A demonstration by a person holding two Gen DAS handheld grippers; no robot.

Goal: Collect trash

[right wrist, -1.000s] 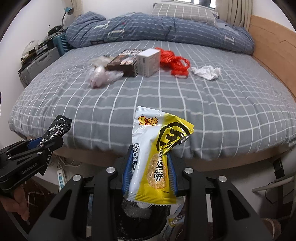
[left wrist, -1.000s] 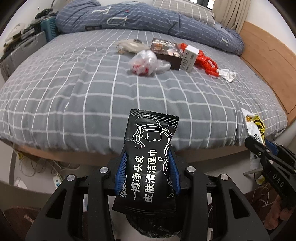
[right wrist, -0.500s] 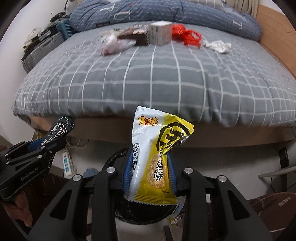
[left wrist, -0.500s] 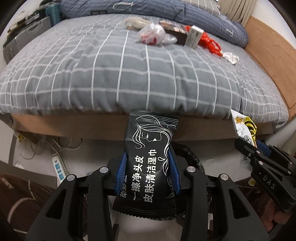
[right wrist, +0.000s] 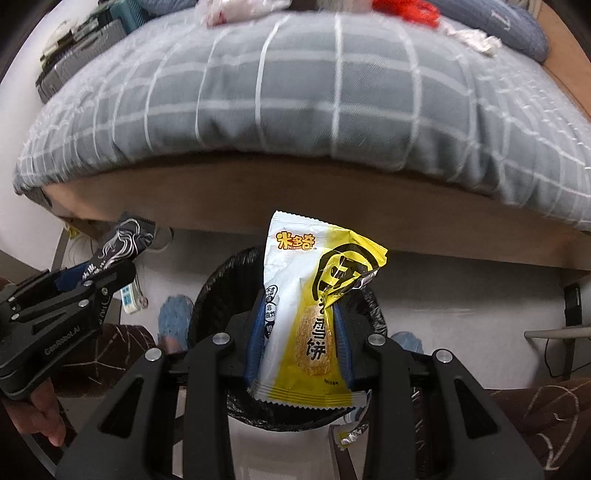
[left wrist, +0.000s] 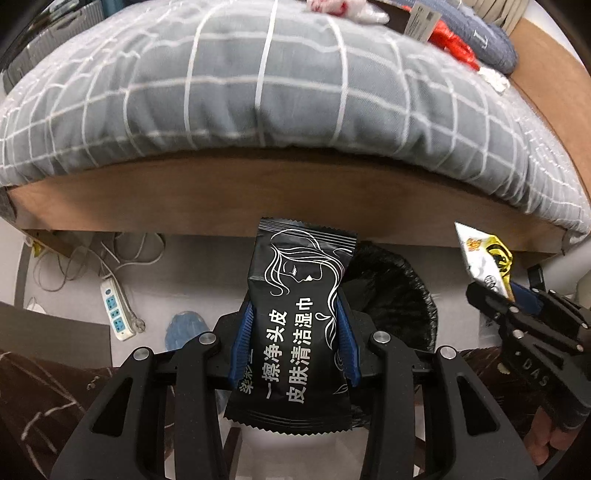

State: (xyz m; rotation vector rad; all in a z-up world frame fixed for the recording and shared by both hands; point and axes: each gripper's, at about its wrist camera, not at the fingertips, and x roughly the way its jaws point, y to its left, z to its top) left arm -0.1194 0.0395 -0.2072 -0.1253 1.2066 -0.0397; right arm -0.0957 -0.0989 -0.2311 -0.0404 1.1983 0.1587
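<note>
My left gripper [left wrist: 293, 314] is shut on a black wet-wipe packet [left wrist: 295, 325] with white line art, held upright above the floor. My right gripper [right wrist: 300, 314] is shut on a white and yellow snack wrapper [right wrist: 314, 306]. Both point steeply down over a bin with a black liner [right wrist: 207, 295], whose rim [left wrist: 413, 280] shows behind each packet. In the left wrist view the right gripper [left wrist: 491, 291] with the yellow wrapper [left wrist: 484, 258] is at the right edge. In the right wrist view the left gripper [right wrist: 122, 258] and black packet [right wrist: 123, 240] are at the left.
The bed with a grey checked cover [left wrist: 258, 92] and wooden frame [left wrist: 295, 195] fills the top. More trash lies on it: a red bag [left wrist: 452, 40], a crumpled white paper [right wrist: 472, 37], a clear bag [right wrist: 236, 9]. A power strip [left wrist: 116, 308] and cables lie on the floor at left.
Both grippers have sunk from above the bed's edge to below it and tipped further down. The bin now shows behind both packets. Both grips are unchanged.
</note>
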